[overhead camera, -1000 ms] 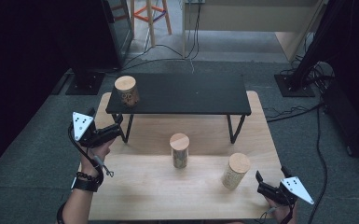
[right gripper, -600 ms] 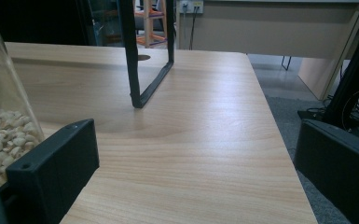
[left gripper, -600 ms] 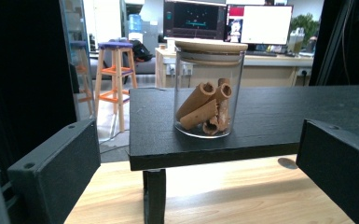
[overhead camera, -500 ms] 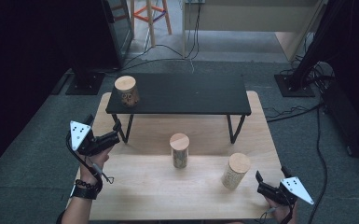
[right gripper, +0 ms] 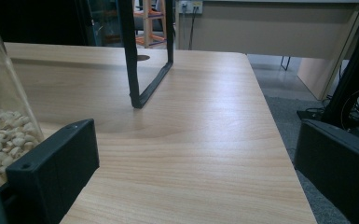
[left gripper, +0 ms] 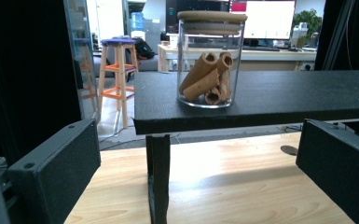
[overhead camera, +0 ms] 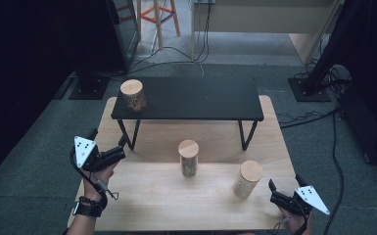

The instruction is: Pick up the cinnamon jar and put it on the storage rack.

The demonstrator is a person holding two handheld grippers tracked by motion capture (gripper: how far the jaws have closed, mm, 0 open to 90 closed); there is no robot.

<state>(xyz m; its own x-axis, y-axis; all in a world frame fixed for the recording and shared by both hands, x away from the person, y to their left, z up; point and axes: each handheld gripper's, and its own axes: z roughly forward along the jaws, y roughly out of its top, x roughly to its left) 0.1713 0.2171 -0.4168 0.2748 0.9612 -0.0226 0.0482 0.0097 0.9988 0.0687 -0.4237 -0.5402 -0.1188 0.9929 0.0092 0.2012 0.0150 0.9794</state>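
Oddly, no legible label on the shelf's glass jar (left gripper: pixel 211 58)

Black left gripper (overhead camera: pixel 108 155) with grey three-cornered plate dotted with small holes, black cable looping below, blocky black jaws with a screw hole each, dark beaded bracelet (overhead camera: pixel 88 204) at the wrist, right gripper (overhead camera: pixel 280 195) likewise black with grey plate

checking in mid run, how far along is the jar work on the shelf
One jar with rolled sticks already stands on the black shelf. In hand: nothing; the left gripper is open and aimed at that jar from below the shelf's left end, and the right gripper is open at the table's near right corner. Two jars wait on the wooden table, probably next.
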